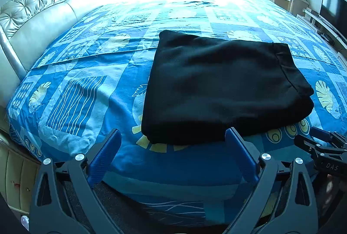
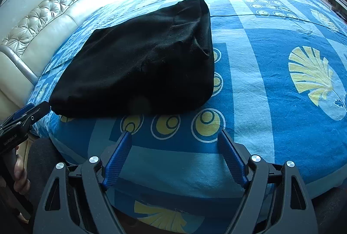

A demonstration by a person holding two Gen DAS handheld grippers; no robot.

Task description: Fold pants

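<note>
folded pants on the bed, both tools released

the black pants [image 1: 223, 86] lie on the bed [image 1: 86, 95] as a thick, roughly square stack of folded layers, resting flat on the blue patterned sheet. in your left wrist view the stack sits just ahead of the left tool [image 1: 172, 136], its near edge between and slightly beyond the blue fingertips [image 1: 112, 136], with nothing pinched between them. your left tool stands released, jaws spread wide, hanging over the sheet at the near edge of the bed.

in your right wrist view the pants [image 2: 141, 64] lie ahead and to the left, well up the sheet from the right tool [image 2: 174, 136]. your right tool is released too, its blue pads [image 2: 225, 143] apart over bare sheet with yellow ring prints, gripping nothing.

each tool shows in the other's view: the right tool [image 1: 321, 143] at the right edge of the left view, just beside the near right corner of the pants, and the left tool [image 2: 28, 112] at the left edge of the right view, close to the near left corner. whether either touches the cloth there you cannot tell. a hand [image 2: 20, 175] holds the left tool's handle.

a tufted pale headboard [image 1: 49, 6] runs along the left side of the bed.
</note>
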